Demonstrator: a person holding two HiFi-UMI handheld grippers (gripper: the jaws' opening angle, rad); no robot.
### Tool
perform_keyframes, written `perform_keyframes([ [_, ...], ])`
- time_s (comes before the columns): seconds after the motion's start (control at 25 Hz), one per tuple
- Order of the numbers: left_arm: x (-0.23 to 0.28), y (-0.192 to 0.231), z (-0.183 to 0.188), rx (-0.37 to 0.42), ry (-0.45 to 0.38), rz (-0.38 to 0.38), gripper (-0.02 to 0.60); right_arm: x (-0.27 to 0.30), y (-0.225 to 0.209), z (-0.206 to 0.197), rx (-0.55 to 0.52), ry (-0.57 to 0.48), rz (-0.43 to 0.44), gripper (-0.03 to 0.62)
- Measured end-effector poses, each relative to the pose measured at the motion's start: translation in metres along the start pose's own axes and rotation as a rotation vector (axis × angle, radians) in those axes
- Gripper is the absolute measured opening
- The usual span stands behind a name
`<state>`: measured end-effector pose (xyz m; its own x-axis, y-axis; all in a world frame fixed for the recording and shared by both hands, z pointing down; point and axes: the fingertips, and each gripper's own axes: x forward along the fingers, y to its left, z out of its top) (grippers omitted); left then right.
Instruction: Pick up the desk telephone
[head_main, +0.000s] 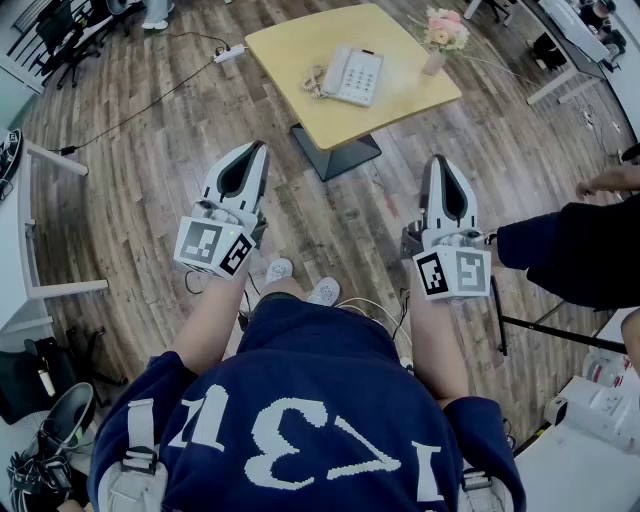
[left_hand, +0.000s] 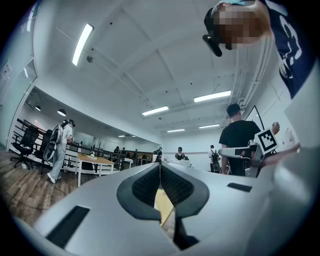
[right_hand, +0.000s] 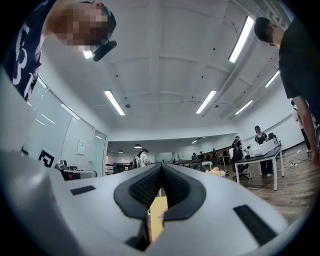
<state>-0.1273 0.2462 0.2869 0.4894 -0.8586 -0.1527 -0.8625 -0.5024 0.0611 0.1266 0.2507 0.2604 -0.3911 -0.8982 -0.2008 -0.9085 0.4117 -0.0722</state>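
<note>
A white desk telephone (head_main: 353, 75) with a coiled cord lies on a small yellow table (head_main: 290, 50) well ahead of me. My left gripper (head_main: 257, 148) and right gripper (head_main: 438, 160) are both held in the air over the wooden floor, short of the table. Each is shut with nothing between its jaws. In the left gripper view the black pads (left_hand: 171, 184) meet at their tips, and a strip of the yellow table (left_hand: 162, 202) shows below them. The right gripper view shows the same, with the yellow table (right_hand: 157, 220) under the closed pads (right_hand: 150, 187).
A vase of pink flowers (head_main: 443, 35) stands at the table's right corner. A power strip and cable (head_main: 229, 52) lie on the floor left of the table. A person in dark sleeves (head_main: 580, 245) stands at my right. Desks, chairs and other people fill the room's edges.
</note>
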Motion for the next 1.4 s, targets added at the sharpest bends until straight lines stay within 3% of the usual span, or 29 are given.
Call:
perform_keyframes([
  [0.24, 0.001, 0.000, -0.002, -0.001, 0.003, 0.013, 0.017, -0.003, -0.006, 0.000, 0.002, -0.001, -0.008, 0.026],
  [0.48, 0.002, -0.001, -0.003, 0.005, 0.006, 0.022, 0.017, -0.003, -0.021, -0.003, 0.119, -0.031, -0.007, 0.026],
  [0.76, 0.019, 0.018, -0.011, -0.010, 0.013, 0.051, 0.017, 0.026, -0.022, -0.004, 0.112, -0.032, 0.033, 0.027],
  [1.04, 0.075, 0.049, -0.021, -0.013, 0.007, 0.028, 0.017, 0.078, -0.045, -0.014, 0.113, -0.033, 0.013, 0.026],
  [1.4, 0.181, 0.123, -0.026, -0.021, 0.001, -0.025, 0.017, 0.187, -0.082, -0.025, 0.103, -0.046, -0.033, 0.028],
])
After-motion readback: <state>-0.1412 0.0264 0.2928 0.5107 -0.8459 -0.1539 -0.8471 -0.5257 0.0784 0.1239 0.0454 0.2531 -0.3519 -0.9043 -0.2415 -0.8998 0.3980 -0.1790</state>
